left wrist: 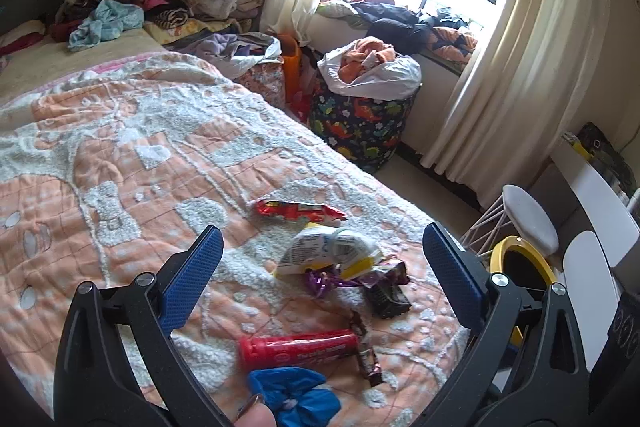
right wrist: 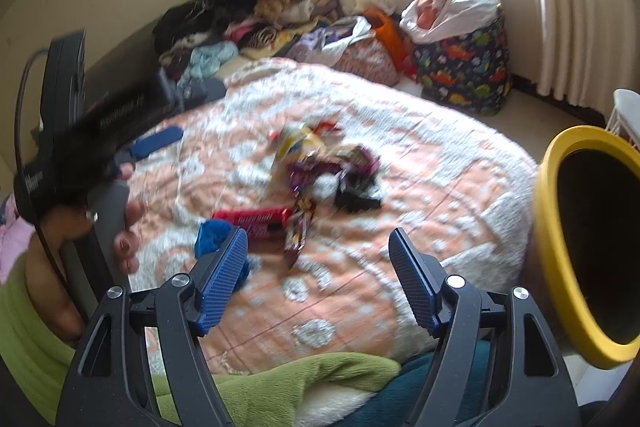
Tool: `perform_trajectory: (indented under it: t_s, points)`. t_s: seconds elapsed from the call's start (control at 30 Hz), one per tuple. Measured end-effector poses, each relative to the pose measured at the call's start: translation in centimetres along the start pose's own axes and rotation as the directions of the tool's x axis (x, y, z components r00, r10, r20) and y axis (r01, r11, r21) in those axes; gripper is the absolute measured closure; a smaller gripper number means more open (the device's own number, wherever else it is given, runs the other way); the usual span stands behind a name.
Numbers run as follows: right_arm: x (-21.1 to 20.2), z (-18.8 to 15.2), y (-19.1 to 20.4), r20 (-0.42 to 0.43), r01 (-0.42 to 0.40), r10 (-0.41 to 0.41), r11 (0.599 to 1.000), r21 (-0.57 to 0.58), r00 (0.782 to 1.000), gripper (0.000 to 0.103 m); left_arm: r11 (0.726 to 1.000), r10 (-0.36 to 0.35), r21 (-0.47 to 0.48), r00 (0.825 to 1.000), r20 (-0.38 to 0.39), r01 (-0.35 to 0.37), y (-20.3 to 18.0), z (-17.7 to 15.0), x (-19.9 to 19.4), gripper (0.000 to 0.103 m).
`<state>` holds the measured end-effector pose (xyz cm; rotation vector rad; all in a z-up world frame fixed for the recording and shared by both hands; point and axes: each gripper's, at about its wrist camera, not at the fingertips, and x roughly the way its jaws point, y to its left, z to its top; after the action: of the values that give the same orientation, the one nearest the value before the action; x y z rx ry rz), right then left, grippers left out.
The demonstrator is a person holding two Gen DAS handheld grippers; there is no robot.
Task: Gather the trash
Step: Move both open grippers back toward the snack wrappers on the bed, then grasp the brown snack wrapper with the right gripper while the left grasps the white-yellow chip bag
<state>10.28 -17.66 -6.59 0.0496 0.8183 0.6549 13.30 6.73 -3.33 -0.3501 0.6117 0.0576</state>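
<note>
A: Left wrist view: where's the red tube (left wrist: 298,347)?
B: On the bed (left wrist: 120,155), crosswise just ahead of the left tool (left wrist: 320,267), jaws apart, empty.
A: Right tool (right wrist: 316,279)?
B: Apart, empty, farther.

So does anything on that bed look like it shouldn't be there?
Yes: a scatter of wrappers, a red tube and a crumpled blue glove lie on the bedspread, though a yellow-rimmed bin stands beside the bed.

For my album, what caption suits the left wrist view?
Open left gripper hovers over wrappers and a red tube on the bedspread, beside a yellow-rimmed bin.
</note>
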Motion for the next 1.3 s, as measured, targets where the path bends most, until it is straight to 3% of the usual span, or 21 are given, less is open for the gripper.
perform_trajectory:
  t_s: [0.17, 0.3, 0.53, 0.77, 0.87, 1.1, 1.3]
  points:
    - [2.8, -0.7, 1.2, -0.087, -0.024, 0.022, 0.999, -0.03, 0.996, 0.041, 1.0, -0.006, -0.012, 0.999, -0.044, 0.005, 1.1, 0.4, 1.0, 0.011]
    - [4.7, -0.9, 1.2, -0.139, -0.061, 0.062, 0.998, 0.011, 0.988, 0.049, 0.999, -0.044, 0.014, 0.995, -0.088, 0.046, 0.3, 1.1, 2.3, 0.011]
    - [6.2, -0.8, 1.3, -0.165, -0.039, 0.04, 0.999, 0.005, 0.986, 0.054, 0.997, -0.067, 0.036, 0.981, -0.181, 0.075, -1.6, 1.4, 6.4, 0.011]
    - [7.8, -0.4, 1.1, -0.185, -0.033, 0.033, 0.999, 0.006, 0.982, 0.061, 0.999, -0.022, 0.038, 0.965, -0.262, 0.034, -1.7, 0.7, 9.8, 0.018]
    - [8.7, -0.1, 1.0, -0.197, -0.032, 0.033, 0.999, 0.006, 0.98, 0.064, 0.999, -0.034, 0.007, 0.96, -0.277, 0.038, -1.0, 0.3, 10.5, 0.026]
    - [10.3, 0.2, 0.8, -0.229, -0.037, 0.04, 0.999, 0.018, 0.973, 0.087, 0.996, -0.073, -0.065, 0.956, -0.284, 0.057, 1.0, -0.5, 9.8, 0.037]
    - [9.9, 0.2, -0.2, -0.218, -0.053, 0.061, 0.998, 0.044, 0.974, 0.087, 0.982, -0.13, -0.166, 0.953, -0.274, 0.087, 2.7, -0.9, 8.7, 0.039]
